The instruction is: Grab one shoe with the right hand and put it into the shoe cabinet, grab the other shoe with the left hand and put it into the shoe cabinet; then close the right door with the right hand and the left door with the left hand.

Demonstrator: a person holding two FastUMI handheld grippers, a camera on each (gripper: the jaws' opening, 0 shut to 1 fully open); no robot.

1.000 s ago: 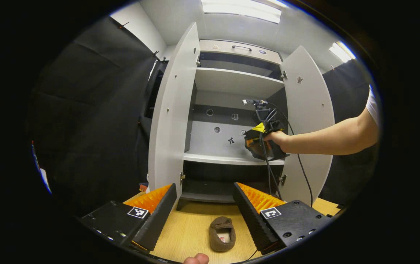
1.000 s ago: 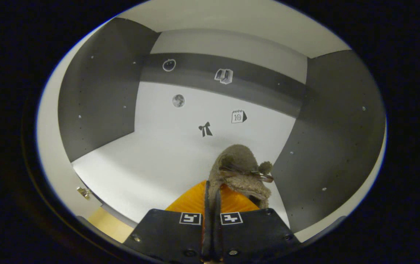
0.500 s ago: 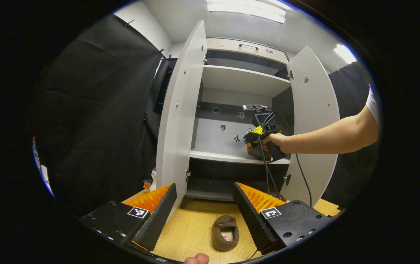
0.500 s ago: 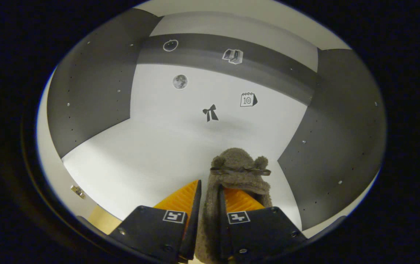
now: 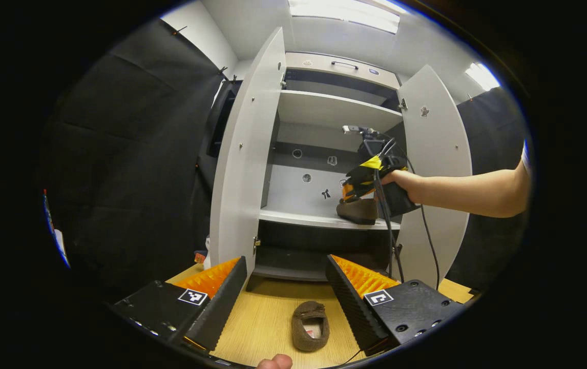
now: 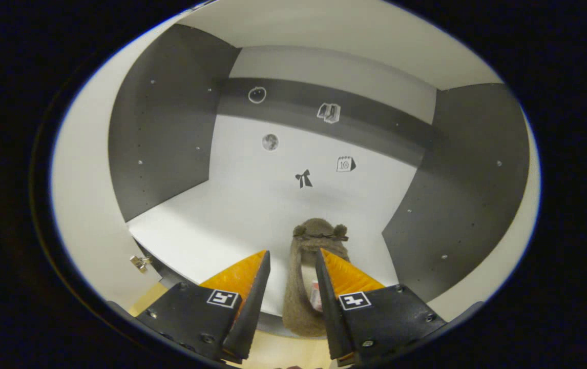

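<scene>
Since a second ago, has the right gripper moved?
Yes. The right gripper has opened and backed away from the bow sticker, leaving the shoe on the shelf.

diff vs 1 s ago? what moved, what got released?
The right gripper opened and let go of the first shoe, which now sits on the cabinet shelf; the gripper is backing out. Unchanged: the left gripper stays open above the second shoe on the floor, and both cabinet doors stay open.
</scene>
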